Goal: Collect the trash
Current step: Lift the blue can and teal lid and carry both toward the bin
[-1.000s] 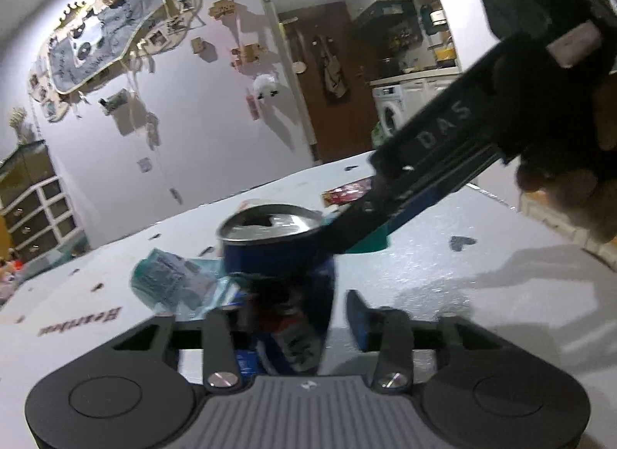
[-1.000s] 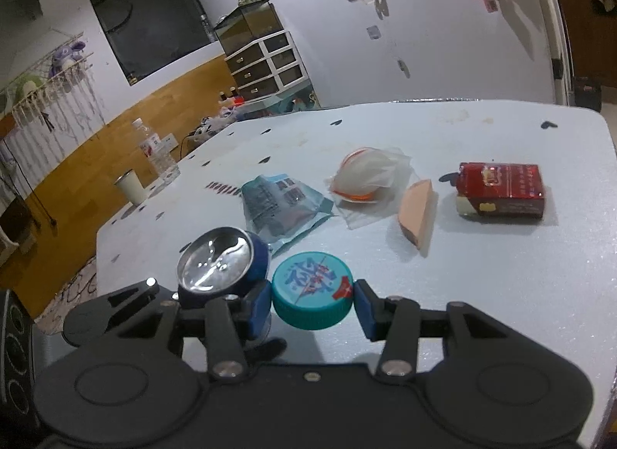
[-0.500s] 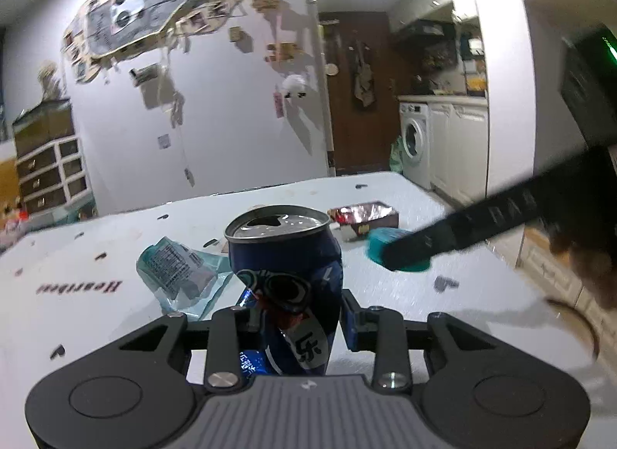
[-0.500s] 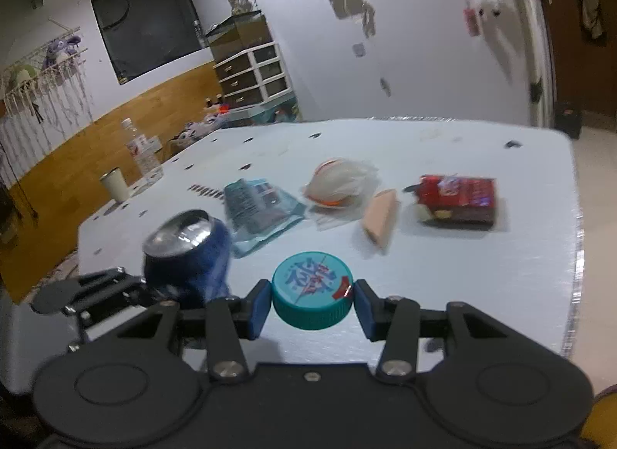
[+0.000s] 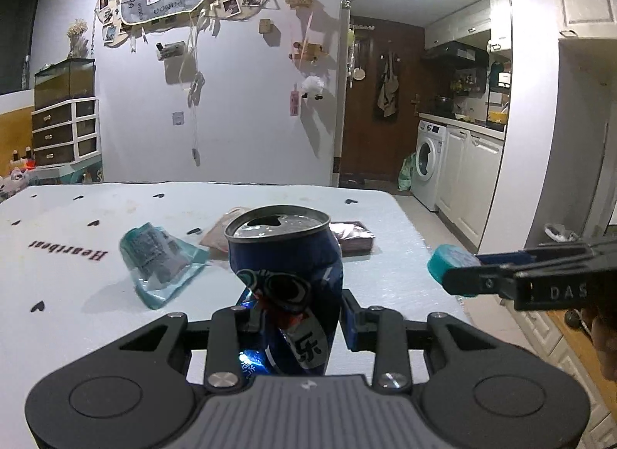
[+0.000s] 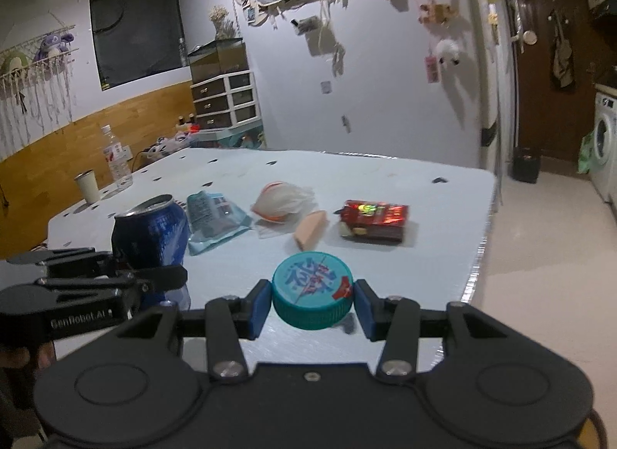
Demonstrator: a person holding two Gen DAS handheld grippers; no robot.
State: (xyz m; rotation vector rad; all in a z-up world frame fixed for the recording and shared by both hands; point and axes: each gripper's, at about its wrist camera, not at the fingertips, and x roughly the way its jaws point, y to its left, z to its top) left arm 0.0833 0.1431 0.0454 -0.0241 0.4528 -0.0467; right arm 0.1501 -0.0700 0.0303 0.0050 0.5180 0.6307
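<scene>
The left gripper (image 5: 295, 318) clamps a dented blue aluminium drink can (image 5: 287, 279) between its blue pads, the can upright with its opened silver top facing up, lifted clear of the pale blue table (image 5: 58, 294). The right gripper (image 6: 310, 304) pinches a round teal plastic bottle cap (image 6: 312, 294) by its ribbed sides, printed face up, above the near part of the table (image 6: 424, 256) close to its right edge. In the left wrist view the cap (image 5: 449, 262) sits at the tip of the right gripper (image 5: 462, 271), out past the table's right edge.

Farther back on the table lie a crumpled teal plastic wrapper (image 6: 214, 219), a white tissue wad with an orange streak (image 6: 283, 204), a peach wedge-shaped sponge (image 6: 310, 231) and a red foil cigarette pack (image 6: 374, 219), near one another in a loose row. At the far left edge stand a white cup (image 6: 88, 186) and a clear plastic bottle (image 6: 117, 163).
</scene>
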